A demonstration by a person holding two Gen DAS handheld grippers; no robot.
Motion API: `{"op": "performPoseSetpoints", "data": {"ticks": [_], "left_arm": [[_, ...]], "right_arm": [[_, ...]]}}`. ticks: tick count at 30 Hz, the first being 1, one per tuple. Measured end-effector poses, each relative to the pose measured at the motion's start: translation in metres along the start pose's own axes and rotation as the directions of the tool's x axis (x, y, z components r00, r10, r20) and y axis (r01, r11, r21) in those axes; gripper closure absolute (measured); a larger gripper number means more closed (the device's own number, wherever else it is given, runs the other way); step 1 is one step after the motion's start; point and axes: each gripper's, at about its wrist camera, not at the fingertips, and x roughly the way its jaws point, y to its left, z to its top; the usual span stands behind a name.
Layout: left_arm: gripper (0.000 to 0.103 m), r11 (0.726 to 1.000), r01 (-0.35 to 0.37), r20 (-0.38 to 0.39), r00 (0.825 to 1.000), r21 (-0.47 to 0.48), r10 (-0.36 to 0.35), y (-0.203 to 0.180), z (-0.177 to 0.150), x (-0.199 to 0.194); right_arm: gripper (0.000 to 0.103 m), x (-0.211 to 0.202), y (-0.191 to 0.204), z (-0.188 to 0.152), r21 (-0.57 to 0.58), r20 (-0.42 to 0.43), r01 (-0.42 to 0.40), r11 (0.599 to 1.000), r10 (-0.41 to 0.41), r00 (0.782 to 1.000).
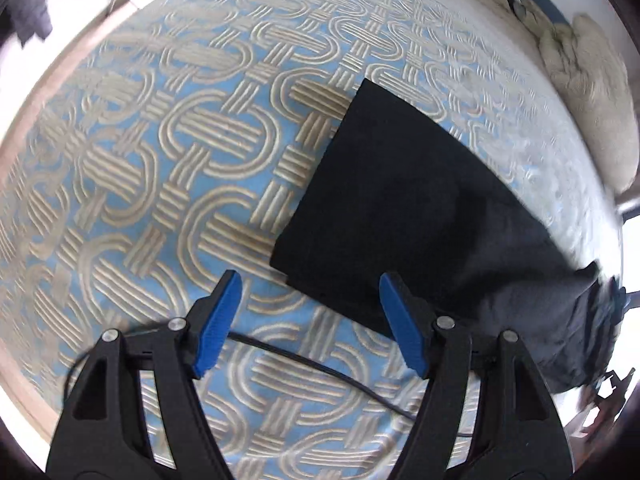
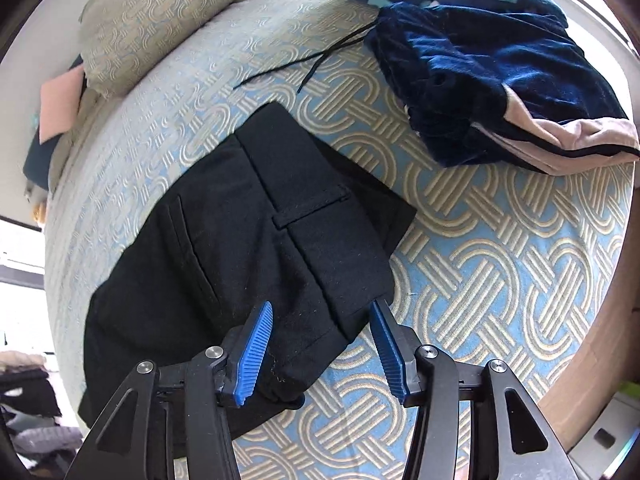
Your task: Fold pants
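Note:
The black pants (image 1: 400, 200) lie folded flat on a blue and beige patterned bedspread (image 1: 160, 160). My left gripper (image 1: 311, 280) hangs open over their near corner, its right finger above the cloth's edge and its left finger over bare bedspread. In the right wrist view the pants (image 2: 240, 240) show a belt loop and a pocket seam on top. My right gripper (image 2: 320, 308) stands open astride the folded near end. The cloth lies between its blue pads, and the right pad is clear of the edge.
A thin black cable (image 1: 320, 364) runs across the bedspread under my left gripper. A pile of dark blue velvet garments (image 2: 480, 72) with a black drawstring (image 2: 320, 60) lies at the far right. A pillow (image 2: 160, 12) sits at the head, and a wooden bed edge (image 2: 592, 340) runs along the right.

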Motion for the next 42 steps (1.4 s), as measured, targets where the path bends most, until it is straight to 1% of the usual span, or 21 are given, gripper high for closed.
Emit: {"op": "performPoseSetpoints", "data": {"ticks": [3, 7, 10, 12, 14, 16, 19, 22, 23, 24, 25, 26, 27, 28, 29, 31, 33, 36, 37, 40, 42], "left_arm": [[0.031, 0.995, 0.084, -0.017, 0.996, -0.054, -0.085, 0.001, -0.003, 0.003], [0.031, 0.996, 0.075, -0.002, 0.997, -0.042, -0.075, -0.011, -0.004, -0.002], [0.031, 0.992, 0.116, -0.009, 0.993, -0.042, -0.116, -0.017, -0.004, -0.004], [0.031, 0.991, 0.122, -0.022, 0.992, -0.055, -0.124, -0.017, -0.005, 0.0], [0.031, 0.986, 0.138, -0.041, 0.989, -0.098, -0.142, -0.016, -0.004, 0.003], [0.031, 0.971, 0.189, -0.055, 0.979, -0.148, -0.199, -0.012, -0.011, 0.002], [0.031, 0.956, 0.239, -0.049, 0.967, -0.173, -0.25, -0.009, -0.014, 0.0], [0.031, 0.943, 0.251, -0.023, 0.965, -0.217, -0.262, -0.003, -0.01, 0.002], [0.031, 0.936, 0.259, -0.011, 0.963, -0.236, -0.27, -0.001, -0.007, 0.004], [0.031, 0.93, 0.265, -0.004, 0.962, -0.254, -0.275, 0.0, -0.004, 0.007], [0.032, 0.928, 0.262, -0.004, 0.962, -0.264, -0.273, 0.001, -0.002, 0.009], [0.035, 0.927, 0.257, -0.007, 0.963, -0.274, -0.269, 0.001, 0.0, 0.014], [0.055, 0.925, 0.259, -0.01, 0.962, -0.276, -0.273, 0.001, 0.0, 0.018], [0.088, 0.923, 0.269, -0.022, 0.958, -0.275, -0.285, 0.001, 0.002, 0.024], [0.099, 0.922, 0.272, -0.028, 0.956, -0.277, -0.291, 0.0, 0.003, 0.028], [0.099, 0.919, 0.273, -0.018, 0.957, -0.284, -0.29, -0.001, 0.002, 0.028], [0.1, 0.922, 0.292, 0.023, 0.955, -0.254, -0.296, -0.002, 0.0, 0.014], [0.1, 0.915, 0.354, 0.096, 0.935, -0.192, -0.342, -0.006, -0.004, -0.016], [0.1, 0.918, 0.357, 0.111, 0.933, -0.175, -0.341, -0.008, -0.005, -0.023], [0.099, 0.915, 0.368, 0.12, 0.928, -0.168, -0.351, -0.007, -0.009, -0.022], [0.099, 0.925, 0.339, 0.085, 0.941, -0.171, -0.329, -0.003, -0.017, -0.004]], "right_arm": [[0.051, -0.005, -0.005, 0.0, 0.02, 0.009, -0.009, 1.0, 0.008, 1.0], [0.051, -0.016, -0.011, -0.002, 0.039, 0.029, -0.036, 0.999, 0.035, 0.999], [0.051, -0.019, -0.011, 0.002, 0.036, 0.031, -0.035, 0.999, 0.034, 0.999], [0.051, -0.018, -0.013, 0.002, 0.058, -0.006, -0.049, 0.997, 0.049, 0.999], [0.051, -0.008, -0.018, 0.003, 0.129, -0.05, -0.083, 0.988, 0.09, 0.995], [0.051, -0.005, -0.027, -0.005, 0.226, -0.063, -0.141, 0.964, 0.159, 0.985], [0.039, 0.001, -0.037, -0.013, 0.315, -0.047, -0.258, 0.913, 0.286, 0.957], [0.039, 0.011, -0.043, -0.012, 0.385, -0.021, -0.276, 0.881, 0.307, 0.951], [0.041, 0.013, -0.044, -0.009, 0.389, -0.005, -0.278, 0.878, 0.304, 0.953], [0.046, 0.015, -0.044, -0.007, 0.384, 0.005, -0.264, 0.885, 0.284, 0.959], [0.073, 0.015, -0.042, -0.005, 0.366, 0.01, -0.222, 0.904, 0.234, 0.972], [0.083, 0.015, -0.037, -0.004, 0.324, 0.001, -0.173, 0.93, 0.182, 0.983], [0.084, 0.014, -0.035, -0.004, 0.302, 0.001, -0.158, 0.94, 0.165, 0.986], [0.086, 0.011, -0.03, -0.004, 0.266, 0.01, -0.143, 0.953, 0.146, 0.989], [0.087, 0.007, -0.027, -0.003, 0.232, 0.023, -0.124, 0.965, 0.122, 0.992], [0.087, -0.008, -0.016, 0.0, 0.167, 0.081, -0.083, 0.983, 0.07, 0.994], [0.087, -0.026, -0.011, 0.003, 0.14, 0.126, -0.09, 0.986, 0.073, 0.989], [0.087, -0.054, -0.011, 0.008, 0.1, 0.177, -0.092, 0.991, 0.073, 0.981], [0.087, -0.058, -0.013, 0.01, 0.095, 0.184, -0.087, 0.992, 0.069, 0.98], [0.086, -0.036, -0.034, 0.015, 0.157, 0.124, -0.078, 0.985, 0.059, 0.991], [0.083, -0.005, -0.047, 0.01, 0.179, 0.04, -0.024, 0.984, 0.017, 0.999]]}}
